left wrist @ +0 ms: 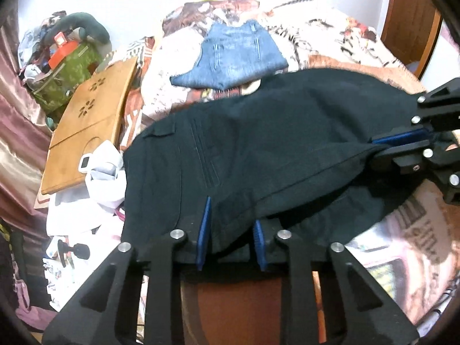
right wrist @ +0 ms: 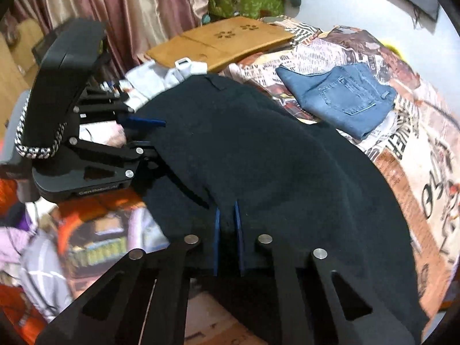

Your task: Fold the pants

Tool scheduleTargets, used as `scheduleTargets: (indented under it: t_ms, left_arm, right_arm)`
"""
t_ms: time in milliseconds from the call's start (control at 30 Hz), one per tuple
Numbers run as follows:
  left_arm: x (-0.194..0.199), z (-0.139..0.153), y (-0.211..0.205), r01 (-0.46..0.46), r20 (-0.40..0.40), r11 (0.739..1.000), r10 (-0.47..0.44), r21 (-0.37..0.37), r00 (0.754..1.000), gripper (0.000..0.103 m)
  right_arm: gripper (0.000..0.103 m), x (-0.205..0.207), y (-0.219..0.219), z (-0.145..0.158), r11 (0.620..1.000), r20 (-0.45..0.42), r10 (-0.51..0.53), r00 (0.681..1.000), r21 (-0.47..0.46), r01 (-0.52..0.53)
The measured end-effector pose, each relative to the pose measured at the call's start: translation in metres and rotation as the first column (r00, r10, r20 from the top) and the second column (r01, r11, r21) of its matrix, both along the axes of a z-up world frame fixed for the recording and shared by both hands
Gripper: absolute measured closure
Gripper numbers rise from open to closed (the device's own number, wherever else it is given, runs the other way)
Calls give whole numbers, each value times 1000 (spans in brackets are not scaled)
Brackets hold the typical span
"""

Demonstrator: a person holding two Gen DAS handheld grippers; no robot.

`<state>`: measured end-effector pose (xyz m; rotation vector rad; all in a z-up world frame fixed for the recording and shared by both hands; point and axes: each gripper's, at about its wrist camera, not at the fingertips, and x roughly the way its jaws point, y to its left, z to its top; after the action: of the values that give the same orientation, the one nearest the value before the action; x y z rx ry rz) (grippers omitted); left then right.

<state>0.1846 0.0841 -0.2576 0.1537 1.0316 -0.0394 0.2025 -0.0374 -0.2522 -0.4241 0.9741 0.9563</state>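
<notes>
Both grippers are clamped on the black fabric pants (left wrist: 258, 143): left gripper (left wrist: 230, 230) pinches the near edge, right gripper (right wrist: 227, 230) likewise, cloth stretching ahead over the patterned bedspread (right wrist: 417, 172).

Left gripper (left wrist: 231, 230): matte black linkage arms with triangular cut-outs, round silver pivot screws, two ribbed blue pads (left wrist: 204, 224). Right gripper (right wrist: 227, 238): same black frame, silver screws, thin blue pads (right wrist: 216, 238). In the right wrist view, the left unit's black housing carries a black-and-white braided cord (right wrist: 43, 143) and faint lettering on its base plate.
</notes>
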Motion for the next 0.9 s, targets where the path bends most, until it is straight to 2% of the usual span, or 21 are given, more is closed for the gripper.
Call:
scheduleTargets:
  t_ms: [167, 300, 400, 467, 533, 600, 667, 733, 833, 900]
  left_arm:
    - [-15, 8, -2, 18, 9, 1000, -18, 2, 1000, 78]
    - [-18, -13, -2, 8, -73, 999, -11, -36, 997, 77]
    - [-20, -27, -4, -6, -120, 999, 1, -40, 993, 73]
    - [-22, -25, -5, -22, -112, 1000, 20, -17, 994, 66]
    - [-22, -21, -1, -50, -114, 999, 50, -4, 992, 43]
    - [-22, -13, 7, -98, -113, 995, 94, -30, 989, 32]
    - [-23, -2, 18, -141, -110, 985, 131, -94, 985, 30]
    - [-22, 6, 24, -171, -107, 977, 157, -129, 982, 28]
    - [-20, 23, 27, -189, -67, 971, 180, -148, 981, 21]
    - [-14, 34, 28, -193, -44, 967, 188, -164, 981, 19]
  right_arm:
    - [96, -8, -2, 6, 999, -27, 12, 1000, 33, -11]
    - [95, -12, -4, -8, 1000, -64, 8, 998, 14, -7]
    - [90, -15, -6, -17, 1000, -83, -19, 996, 12, 20]
    - [87, -13, -12, -14, 999, -95, -31, 995, 23, 33]
    - [78, -11, -22, -8, 997, -114, -55, 992, 44, 60]
    - [71, -9, -35, 0, 992, -120, -90, 989, 78, 100]
    - [66, -7, -53, 9, 983, -114, -137, 984, 107, 149]
    - [65, -2, -77, 17, 966, -107, -202, 973, 140, 216]
    - [64, 3, -117, 24, 927, -91, -323, 942, 172, 334]
    - [64, 5, -149, 29, 892, -70, -406, 911, 187, 412]
